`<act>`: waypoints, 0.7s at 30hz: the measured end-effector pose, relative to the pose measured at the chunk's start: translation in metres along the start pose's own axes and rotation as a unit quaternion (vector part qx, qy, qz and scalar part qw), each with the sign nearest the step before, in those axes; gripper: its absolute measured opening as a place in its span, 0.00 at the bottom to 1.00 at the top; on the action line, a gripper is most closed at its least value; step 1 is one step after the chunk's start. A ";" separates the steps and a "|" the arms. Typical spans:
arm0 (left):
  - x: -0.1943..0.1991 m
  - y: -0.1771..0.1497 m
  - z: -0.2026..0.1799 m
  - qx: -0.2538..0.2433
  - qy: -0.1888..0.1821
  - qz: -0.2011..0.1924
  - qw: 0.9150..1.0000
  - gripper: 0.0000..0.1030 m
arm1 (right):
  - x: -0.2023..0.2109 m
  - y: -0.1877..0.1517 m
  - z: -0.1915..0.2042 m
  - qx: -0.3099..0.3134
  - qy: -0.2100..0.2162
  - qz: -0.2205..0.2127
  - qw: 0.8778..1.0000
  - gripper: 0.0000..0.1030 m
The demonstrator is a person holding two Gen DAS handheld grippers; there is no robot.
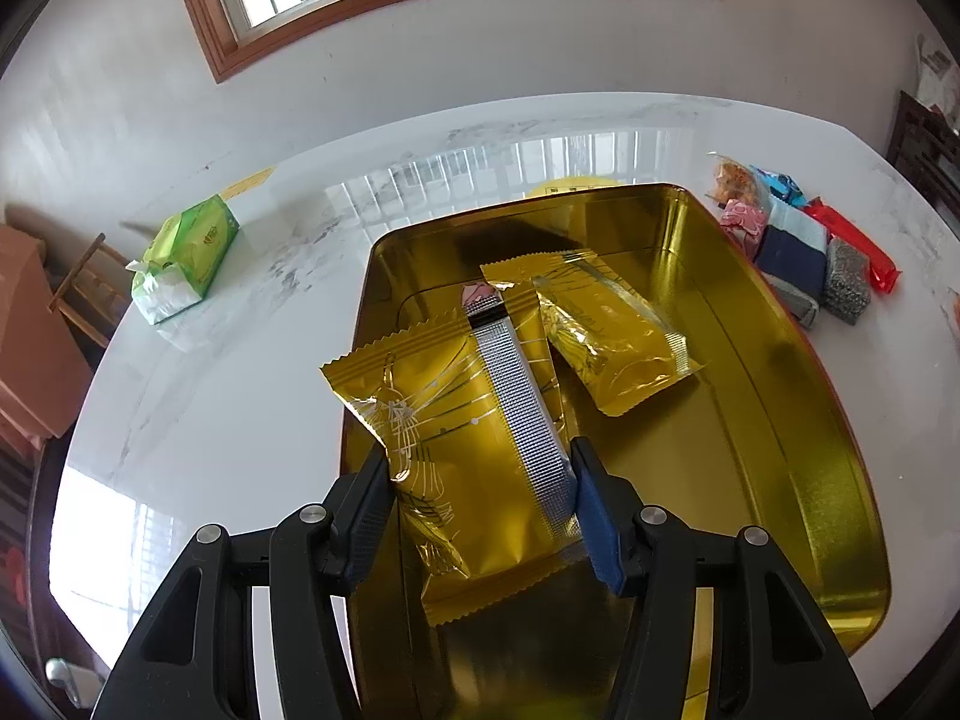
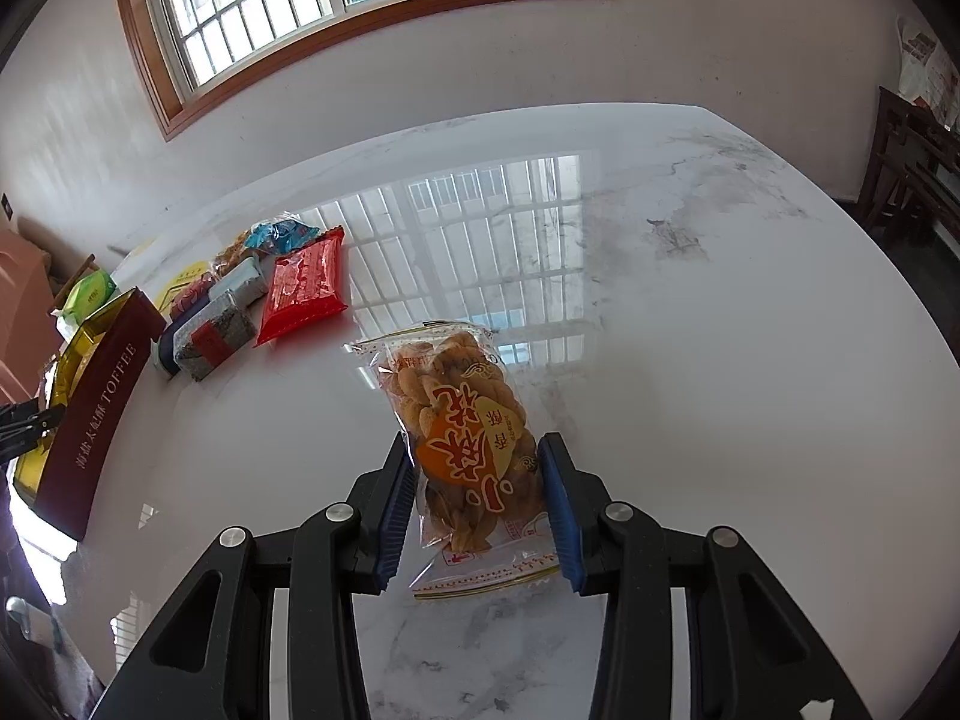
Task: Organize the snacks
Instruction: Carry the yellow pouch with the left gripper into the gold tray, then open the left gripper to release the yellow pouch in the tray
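Observation:
My left gripper (image 1: 477, 504) is shut on a gold foil snack packet (image 1: 456, 438) and holds it over the near left part of an open gold tin (image 1: 798, 396). A second gold packet (image 1: 606, 330) lies in the tin. My right gripper (image 2: 477, 504) is shut on a clear packet of fried dough twists (image 2: 462, 420) and holds it above the white marble table (image 2: 690, 330). A pile of other snacks (image 2: 240, 300) lies on the table beside the tin, whose dark red side reads TOFFEE (image 2: 96, 414); the pile also shows in the left wrist view (image 1: 804, 240).
A green tissue pack (image 1: 183, 258) lies on the table's far left. A yellow round thing (image 1: 570, 186) shows behind the tin. Wooden chairs stand at the left (image 1: 90, 288) and right (image 2: 912, 168). A wall with a window is beyond the table.

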State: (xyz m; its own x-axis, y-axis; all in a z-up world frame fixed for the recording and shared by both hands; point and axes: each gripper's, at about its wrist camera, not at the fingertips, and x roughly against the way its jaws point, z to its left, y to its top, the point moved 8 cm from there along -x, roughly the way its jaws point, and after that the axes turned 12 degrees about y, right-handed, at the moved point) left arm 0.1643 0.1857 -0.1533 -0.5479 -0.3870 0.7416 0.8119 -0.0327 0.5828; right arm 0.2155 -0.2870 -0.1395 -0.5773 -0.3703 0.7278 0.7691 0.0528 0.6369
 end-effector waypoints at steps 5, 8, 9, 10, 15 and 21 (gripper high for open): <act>-0.002 0.000 0.000 -0.007 0.004 -0.001 1.000 0.56 | 0.000 0.000 0.000 0.001 -0.001 0.000 1.000 0.37; -0.002 0.001 0.000 -0.007 0.003 -0.002 1.000 0.57 | 0.000 0.000 0.000 0.001 -0.001 0.000 1.000 0.37; -0.002 0.001 0.000 -0.008 0.003 -0.003 1.000 0.57 | 0.000 0.000 0.000 0.001 -0.001 0.001 1.000 0.37; -0.002 0.001 0.000 -0.008 0.003 -0.003 1.000 0.57 | 0.000 0.000 0.000 0.001 -0.001 0.000 1.000 0.37; -0.004 0.003 0.003 -0.009 0.006 -0.006 1.000 0.57 | 0.000 0.000 0.000 0.001 -0.001 0.000 1.000 0.37; -0.003 0.003 0.003 -0.012 0.009 -0.005 1.000 0.57 | 0.000 0.000 0.000 0.002 -0.002 0.001 1.000 0.37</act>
State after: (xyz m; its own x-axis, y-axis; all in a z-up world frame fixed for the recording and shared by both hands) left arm 0.1675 0.1895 -0.1528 -0.5524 -0.4033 0.7295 0.8111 -0.0581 0.5821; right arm 0.2155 -0.2868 -0.1393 -0.5774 -0.3667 0.7295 0.7687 0.0570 0.6371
